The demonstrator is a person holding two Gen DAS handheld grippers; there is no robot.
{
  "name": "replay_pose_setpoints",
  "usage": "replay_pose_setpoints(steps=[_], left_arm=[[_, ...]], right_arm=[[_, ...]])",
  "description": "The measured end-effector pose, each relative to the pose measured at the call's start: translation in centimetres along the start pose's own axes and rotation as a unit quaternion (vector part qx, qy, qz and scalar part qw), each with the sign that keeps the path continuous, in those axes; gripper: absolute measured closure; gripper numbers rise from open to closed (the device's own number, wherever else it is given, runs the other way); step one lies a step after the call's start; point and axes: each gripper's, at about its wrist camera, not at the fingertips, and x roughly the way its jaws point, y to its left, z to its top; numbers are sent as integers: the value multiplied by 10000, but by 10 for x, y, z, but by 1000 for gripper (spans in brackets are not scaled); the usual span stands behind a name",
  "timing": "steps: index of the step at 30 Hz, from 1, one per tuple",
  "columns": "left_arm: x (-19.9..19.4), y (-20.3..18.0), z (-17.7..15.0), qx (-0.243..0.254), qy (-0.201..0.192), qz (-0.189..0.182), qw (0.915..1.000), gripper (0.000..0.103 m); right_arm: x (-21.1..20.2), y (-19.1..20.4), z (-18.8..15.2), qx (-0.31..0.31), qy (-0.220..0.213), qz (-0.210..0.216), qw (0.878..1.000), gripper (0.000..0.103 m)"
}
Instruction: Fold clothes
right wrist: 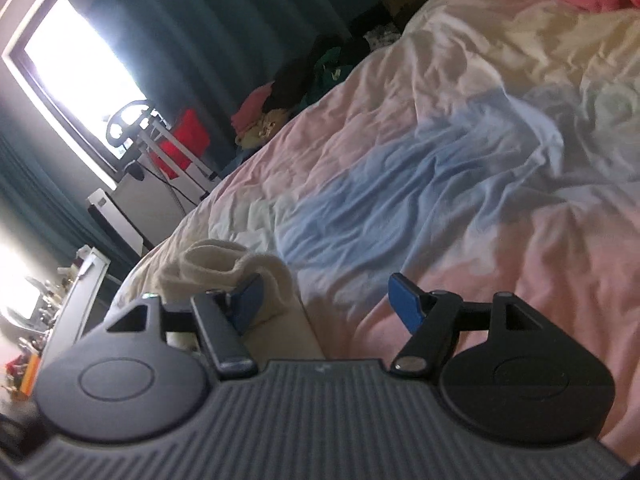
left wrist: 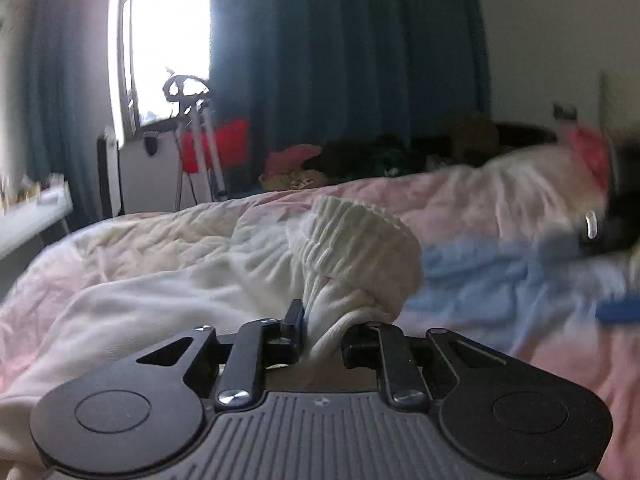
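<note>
A white ribbed knit garment [left wrist: 352, 248] lies bunched on the bed. My left gripper [left wrist: 320, 332] is shut on a fold of it and holds it raised. The same garment shows cream at the lower left of the right wrist view [right wrist: 224, 268]. My right gripper [right wrist: 328, 300] is open with blue pads; its left finger [right wrist: 248, 300] rests against the garment's edge, its right finger [right wrist: 406, 304] stands over the pink duvet. The right gripper appears blurred at the right edge of the left wrist view [left wrist: 612, 216].
The bed has a pink, blue and cream duvet [right wrist: 440, 160]. A pile of dark and pink clothes [left wrist: 360, 160] lies at the far end. A window [left wrist: 168, 40], teal curtains [left wrist: 344, 48], a tripod [left wrist: 196, 140] and a cluttered table [right wrist: 60, 300] stand beyond.
</note>
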Motion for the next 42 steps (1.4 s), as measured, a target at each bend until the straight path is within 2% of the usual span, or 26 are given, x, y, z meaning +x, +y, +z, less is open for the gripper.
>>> replay_pose_setpoints(steps=[2,3,4,6,14,20,23,24,28,33,37,38,39,41,42], left_arm=[[0,2,-3,226,186,-29,9996,65],[1,8,-7,289,325,-109,9990,47],[3,17,-11,328,481,-224,9981,23],[2,33,-18,391,701,-420,9959,5],[-36,97,-21,545,783,-864,9917,2],[-96,116,-26,686,263,-316,9968,1],[-94,122,-36,701,198,-104,9973,1],[-94,124,-38,698,220,-8,9973,1],[-87,136,-41,397,433,187,9981,1],[-77,150,-43,-30,702,298,9971,1],[-72,159,-45,-318,883,364,9949,1],[-71,161,-45,-390,928,380,9942,1],[-70,163,-46,-462,973,396,9934,1],[-67,167,-46,-605,1062,429,9916,1],[-67,167,-47,-594,1062,448,9916,1]], right_arm=[[3,-2,-1,88,122,148,9998,31],[4,-2,-1,180,198,304,9992,31],[6,-2,-2,260,274,449,9983,31],[11,1,-5,327,421,659,9964,31],[9,20,-17,165,407,1066,9933,31],[20,23,-29,479,611,1259,9890,31],[23,21,-35,577,577,1002,9916,31],[24,21,-36,600,560,951,9921,31],[36,24,-40,560,790,1283,9870,31],[71,48,-59,-72,1015,815,9915,31],[89,57,-63,-414,747,729,9937,33],[88,60,-62,-500,621,740,9941,41],[87,62,-62,-588,519,762,9940,43],[81,66,-60,-740,364,779,9935,57],[78,67,-59,-744,310,836,9932,59]])
